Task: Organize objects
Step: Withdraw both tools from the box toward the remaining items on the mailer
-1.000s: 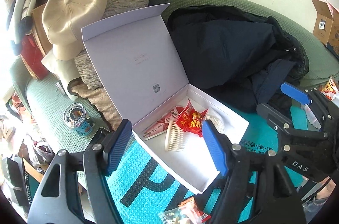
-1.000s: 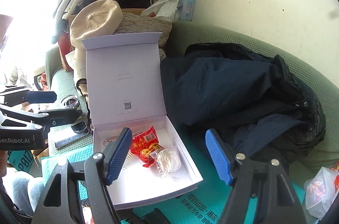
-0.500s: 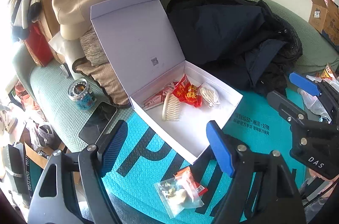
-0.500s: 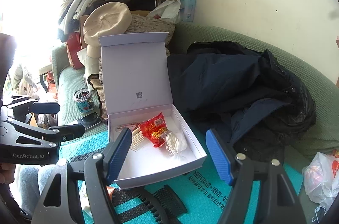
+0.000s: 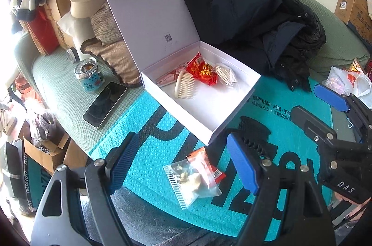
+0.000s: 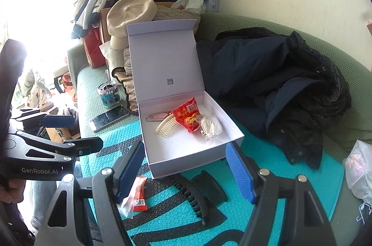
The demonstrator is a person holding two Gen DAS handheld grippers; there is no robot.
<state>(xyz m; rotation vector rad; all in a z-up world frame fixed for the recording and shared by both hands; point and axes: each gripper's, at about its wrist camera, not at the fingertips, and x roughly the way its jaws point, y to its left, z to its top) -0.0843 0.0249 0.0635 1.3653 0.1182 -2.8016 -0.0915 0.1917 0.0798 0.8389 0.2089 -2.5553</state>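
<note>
On teal mat (image 5: 148,129): white box (image 5: 234,111) sitting open, landmark
Inside box: cream comb (image 5: 184,85), red packet (image 5: 203,70)
Front of box: clear snack bag (image 5: 194,178), black combs (image 6: 197,190)
Left hand-held gripper (image 5: 183,166): hovering wide, empty, above snack bag
Right hand-held gripper (image 6: 186,171): hovering wide, empty

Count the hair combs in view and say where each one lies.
3. A cream comb lies inside the open white box. Two black combs lie on the teal mat in front of it: a curved one and a smaller one beside it. Others may be hidden.
</note>
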